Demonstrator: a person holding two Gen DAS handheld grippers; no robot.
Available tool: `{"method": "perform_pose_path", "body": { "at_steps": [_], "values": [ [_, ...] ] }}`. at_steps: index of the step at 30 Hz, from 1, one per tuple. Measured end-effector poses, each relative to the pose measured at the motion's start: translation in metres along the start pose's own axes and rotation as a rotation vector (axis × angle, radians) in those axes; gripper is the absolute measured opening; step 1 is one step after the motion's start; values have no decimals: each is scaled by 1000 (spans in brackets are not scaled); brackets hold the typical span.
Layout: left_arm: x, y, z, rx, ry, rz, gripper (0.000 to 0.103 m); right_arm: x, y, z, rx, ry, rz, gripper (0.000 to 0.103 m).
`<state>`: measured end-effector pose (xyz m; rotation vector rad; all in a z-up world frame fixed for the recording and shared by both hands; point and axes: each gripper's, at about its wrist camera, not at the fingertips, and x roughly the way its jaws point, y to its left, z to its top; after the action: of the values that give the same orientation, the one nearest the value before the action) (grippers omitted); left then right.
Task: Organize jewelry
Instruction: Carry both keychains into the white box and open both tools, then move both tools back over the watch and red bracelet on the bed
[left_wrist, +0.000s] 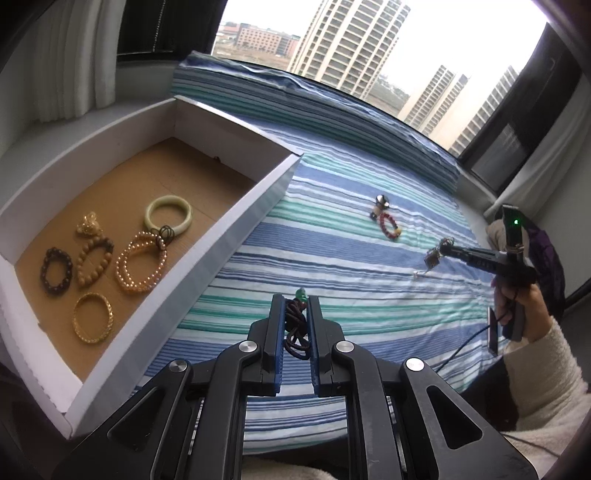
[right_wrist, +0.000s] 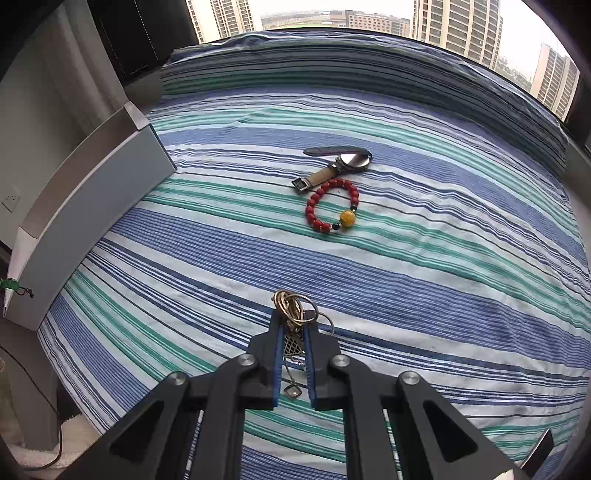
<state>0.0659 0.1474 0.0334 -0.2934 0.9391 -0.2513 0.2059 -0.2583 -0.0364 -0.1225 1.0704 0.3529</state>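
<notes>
My left gripper is shut on a dark cord necklace with a green pendant, held above the striped bed just right of the white box. The box holds several bracelets, among them a pale jade bangle, a pearl bracelet and a gold bangle. My right gripper is shut on a gold chain necklace with metal pendants; it also shows in the left wrist view. A red bead bracelet and a wristwatch lie on the bed ahead.
The striped bedspread covers the whole work area. The white box's outer wall stands at the left in the right wrist view. Windows and curtains lie beyond the bed. A phone and cable lie by the right hand.
</notes>
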Motion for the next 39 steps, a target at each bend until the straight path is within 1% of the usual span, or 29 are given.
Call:
{"method": "perform_pose_path", "body": {
  "at_steps": [4,7,9,12,16,19,20,23,26,27,28,29,30,31,32,33,36,38,39],
  "values": [
    [-30,20,33,-24,-67,61,9,-43,52,35,-83,-112,76,9],
    [-40,44,60,-70,-91,83,9,-65,97,66,-153,-183,135,9],
    [-37,63,76,-110,-90,94,9,-71,130,86,-182,-210,181,9],
    [-17,92,95,-174,-65,121,9,-63,178,115,-221,-229,233,9],
    [21,127,111,-236,-28,173,9,-27,234,149,-239,-194,273,9],
    [46,149,118,-260,-9,223,9,12,266,166,-251,-138,272,9],
    [55,157,120,-272,4,233,9,27,275,170,-259,-107,269,9],
    [78,176,122,-294,44,262,10,72,291,175,-263,-17,241,9],
    [95,188,121,-298,71,299,10,110,300,177,-257,52,218,10],
    [99,190,121,-298,75,311,10,119,303,178,-256,67,212,12],
    [101,193,121,-301,76,325,13,125,302,179,-251,71,200,13],
    [103,195,120,-305,74,340,18,128,302,179,-245,69,185,14],
    [103,197,122,-312,73,349,37,127,301,180,-238,56,184,23],
    [102,198,121,-318,64,356,60,122,298,181,-226,34,191,29],
    [98,198,120,-321,46,364,67,115,296,183,-211,11,203,39],
    [93,194,119,-318,27,375,72,108,292,183,-202,-7,216,40],
    [79,180,115,-288,-1,377,73,78,283,182,-208,-95,214,40],
    [68,161,110,-256,-18,368,77,54,271,173,-225,-148,205,41],
    [63,148,105,-232,-27,362,81,44,263,166,-228,-166,199,43]
  ]
}}
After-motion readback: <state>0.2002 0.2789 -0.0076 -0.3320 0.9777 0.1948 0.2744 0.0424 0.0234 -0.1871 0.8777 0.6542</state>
